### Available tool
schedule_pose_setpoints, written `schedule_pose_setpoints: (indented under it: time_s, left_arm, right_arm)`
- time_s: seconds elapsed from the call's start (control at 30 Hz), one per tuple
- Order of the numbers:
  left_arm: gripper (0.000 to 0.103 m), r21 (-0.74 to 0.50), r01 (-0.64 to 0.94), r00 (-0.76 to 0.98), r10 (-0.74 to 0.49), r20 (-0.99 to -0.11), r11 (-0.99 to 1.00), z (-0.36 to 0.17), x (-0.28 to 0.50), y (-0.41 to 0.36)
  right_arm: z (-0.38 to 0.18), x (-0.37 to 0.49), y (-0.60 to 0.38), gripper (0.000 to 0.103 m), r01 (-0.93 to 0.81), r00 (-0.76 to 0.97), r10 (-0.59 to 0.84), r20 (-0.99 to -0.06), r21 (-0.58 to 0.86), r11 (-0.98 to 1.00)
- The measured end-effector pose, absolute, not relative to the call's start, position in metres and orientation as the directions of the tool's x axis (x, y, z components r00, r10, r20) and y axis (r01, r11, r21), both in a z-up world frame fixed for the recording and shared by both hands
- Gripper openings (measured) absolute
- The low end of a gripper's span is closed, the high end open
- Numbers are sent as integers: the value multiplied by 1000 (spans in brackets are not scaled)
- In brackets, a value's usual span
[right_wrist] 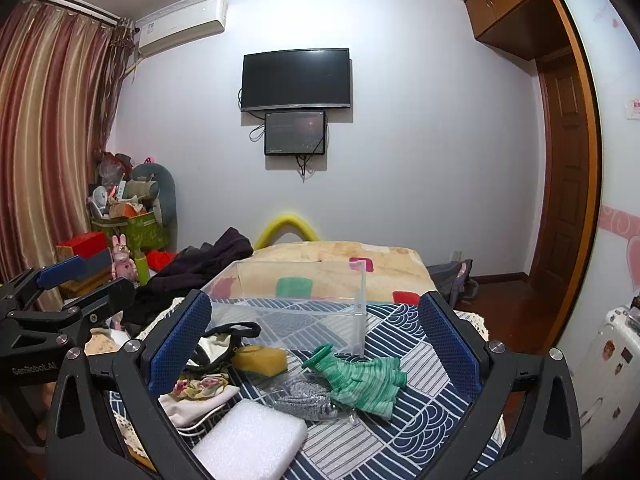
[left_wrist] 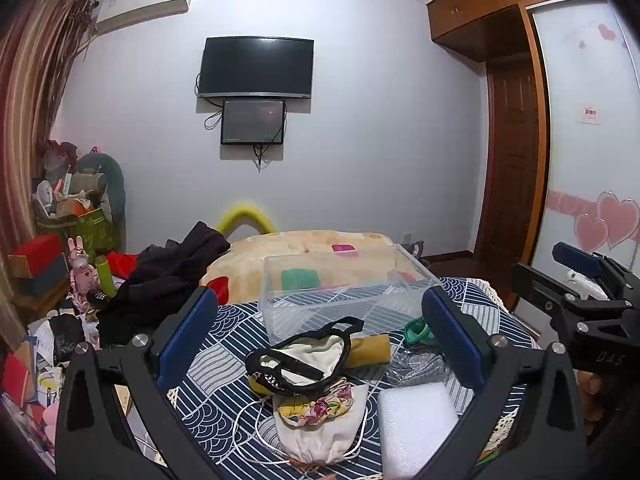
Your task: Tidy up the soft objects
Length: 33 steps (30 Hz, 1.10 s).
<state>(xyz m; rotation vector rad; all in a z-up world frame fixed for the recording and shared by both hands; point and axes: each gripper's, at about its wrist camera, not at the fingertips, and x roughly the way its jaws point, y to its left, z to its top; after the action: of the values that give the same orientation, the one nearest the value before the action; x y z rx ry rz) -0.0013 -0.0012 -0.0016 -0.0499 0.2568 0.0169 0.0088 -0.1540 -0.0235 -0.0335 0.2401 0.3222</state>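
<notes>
The clear bin (right_wrist: 296, 304) stands empty at twelve o'clock on the patterned cloth (right_wrist: 400, 432), with the soft things heaped just in front of it. Both grippers hover above the heap, the left gripper (left_wrist: 320, 344) and right gripper (right_wrist: 316, 344) each spread wide and holding nothing. The white foam block (right_wrist: 250, 440) lies nearest, at six o'clock; the cream pouch (left_wrist: 324, 428) with its loose cord sits at seven, under a floral scrap. The green pleated cloth (right_wrist: 364, 384) lies crumpled at five o'clock, touching a grey mesh bag (right_wrist: 300, 400); the yellow sponge (right_wrist: 260, 360) rests at nine, beside black-trimmed fabric (left_wrist: 304, 360). The likeliest trouble is tangling: a pinch on one piece could drag its neighbour or the cord along, and a carried item could nudge the light bin.
</notes>
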Motion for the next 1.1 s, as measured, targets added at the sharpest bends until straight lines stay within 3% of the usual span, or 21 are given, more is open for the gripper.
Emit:
schedule_pose_setpoints:
  time_s: [1.1]
  left_arm:
    - [103, -62, 12, 963, -29, -268, 998, -4, 5, -1]
  right_arm:
    - [-32, 15, -155, 103, -305, 916, 297, -269, 15, 952]
